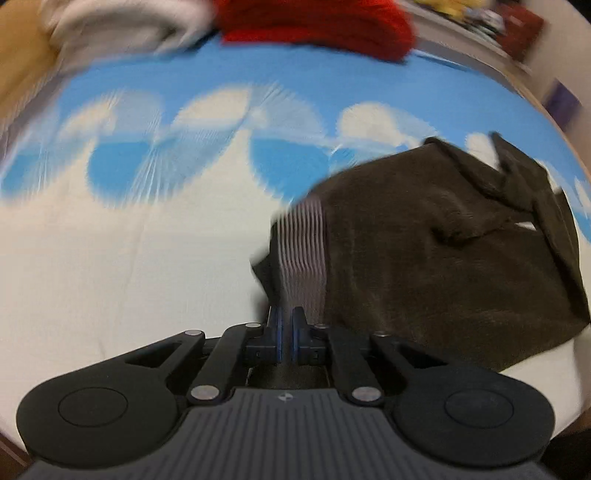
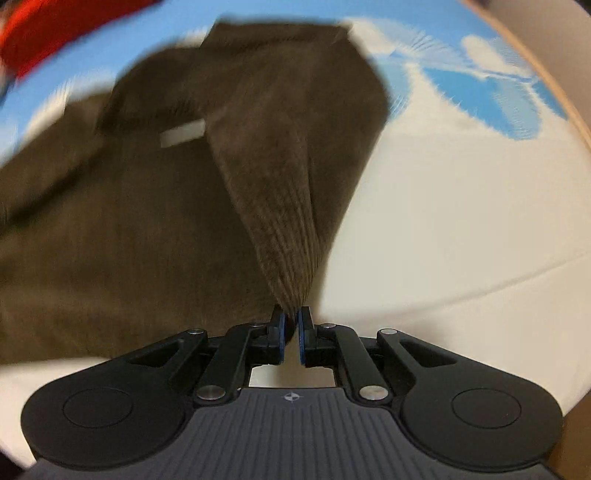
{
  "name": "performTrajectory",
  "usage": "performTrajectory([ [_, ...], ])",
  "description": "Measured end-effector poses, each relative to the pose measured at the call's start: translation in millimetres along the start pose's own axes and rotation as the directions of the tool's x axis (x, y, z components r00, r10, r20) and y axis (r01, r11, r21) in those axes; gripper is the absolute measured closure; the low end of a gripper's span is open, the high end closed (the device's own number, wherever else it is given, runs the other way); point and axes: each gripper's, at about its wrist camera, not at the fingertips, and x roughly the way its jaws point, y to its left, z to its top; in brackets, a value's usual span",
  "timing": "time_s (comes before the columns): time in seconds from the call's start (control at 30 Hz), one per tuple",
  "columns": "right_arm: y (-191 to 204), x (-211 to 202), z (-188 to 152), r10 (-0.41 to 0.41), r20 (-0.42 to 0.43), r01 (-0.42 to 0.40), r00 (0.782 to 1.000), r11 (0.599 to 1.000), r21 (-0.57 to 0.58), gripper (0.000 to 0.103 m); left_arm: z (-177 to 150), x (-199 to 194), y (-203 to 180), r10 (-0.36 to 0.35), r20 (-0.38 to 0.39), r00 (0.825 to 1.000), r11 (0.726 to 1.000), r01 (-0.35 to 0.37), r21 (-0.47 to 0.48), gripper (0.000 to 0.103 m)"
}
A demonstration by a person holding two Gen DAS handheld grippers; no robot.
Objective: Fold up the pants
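Dark brown corduroy pants [image 1: 436, 243] lie on a bed sheet printed with blue sky and white clouds [image 1: 147, 240]. In the left wrist view my left gripper [image 1: 287, 325] is shut on an edge of the pants, and a ribbed strip of cloth rises from its blue pads. In the right wrist view the same pants [image 2: 155, 206] fill the left and centre, with a pale label [image 2: 183, 133] showing. My right gripper [image 2: 291, 321] is shut on a corner of the pants, and a taut ridge of corduroy runs up from its fingertips. Both views are blurred.
A red knitted garment [image 1: 321, 26] and a pale cream garment [image 1: 122, 22] lie at the far side of the bed. A wooden bed edge [image 2: 546, 74] curves along the right of the right wrist view. Clutter [image 1: 491, 18] sits beyond the bed.
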Motion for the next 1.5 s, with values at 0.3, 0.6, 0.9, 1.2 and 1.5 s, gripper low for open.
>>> performTrajectory([
  [0.3, -12.1, -35.1, 16.1, 0.019, 0.369, -0.028, 0.929, 0.999, 0.019, 0.061, 0.0, 34.2, 20.8, -0.09, -0.016, 0.996, 0.977, 0.085, -0.197, 0.044],
  [0.6, 44.6, 34.9, 56.3, 0.001, 0.244, 0.043, 0.97, 0.984, -0.173, 0.039, 17.0, 85.8, 34.8, -0.028, -0.125, 0.992, 0.965, -0.006, -0.263, 0.015],
  [0.9, 56.3, 59.9, 49.5, -0.199, 0.179, 0.244, 0.964, 0.927, -0.285, 0.089, 18.3, 107.9, 28.7, -0.02, -0.143, 0.989, 0.974, -0.013, -0.227, 0.017],
  [1.2, -71.0, -14.1, 32.6, -0.211, 0.254, 0.099, 0.944, 0.914, 0.393, 0.096, 4.0, 80.9, 8.7, -0.006, -0.069, 0.998, 0.997, 0.001, -0.072, 0.072],
  [1.5, -114.0, 14.3, -29.5, -0.055, -0.06, 0.073, 0.997, 0.937, 0.342, 0.081, -19.9, 49.2, 10.9, -0.014, -0.141, 0.99, 0.999, 0.009, -0.04, 0.064],
])
